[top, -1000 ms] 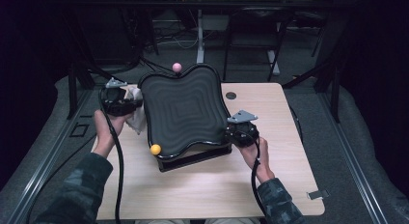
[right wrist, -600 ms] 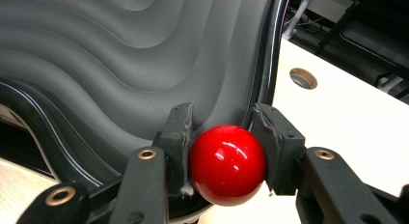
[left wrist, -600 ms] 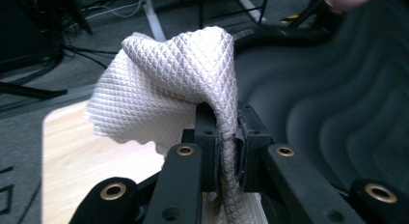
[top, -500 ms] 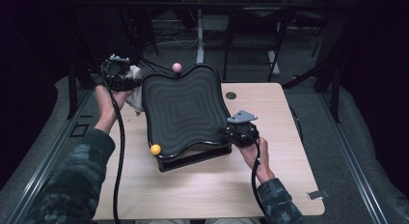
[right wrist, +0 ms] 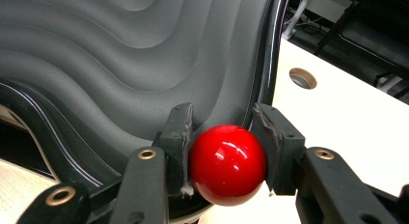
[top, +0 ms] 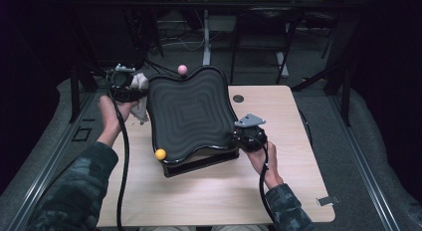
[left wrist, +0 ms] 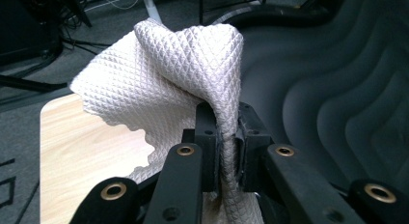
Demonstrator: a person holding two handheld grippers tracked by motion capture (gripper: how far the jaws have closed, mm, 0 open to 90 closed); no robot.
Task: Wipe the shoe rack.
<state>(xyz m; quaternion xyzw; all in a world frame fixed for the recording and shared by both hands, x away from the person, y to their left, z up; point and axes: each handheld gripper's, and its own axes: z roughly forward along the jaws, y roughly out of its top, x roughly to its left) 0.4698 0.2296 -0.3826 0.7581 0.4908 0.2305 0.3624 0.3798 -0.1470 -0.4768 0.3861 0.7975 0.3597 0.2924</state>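
Now, white cloth [left wrist: 159, 84] in left fingers, red ball [right wrist: 227, 163] in right.

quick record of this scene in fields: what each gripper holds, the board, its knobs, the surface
left gripper: shut on a white quilted cloth, by the board's far left corner
right gripper: shut on the red ball knob at the board's right edge
board: black, wavy ridged top, near edge raised on a dark base
other knobs: yellow ball near left corner, pink ball far edge
surface: light wood table
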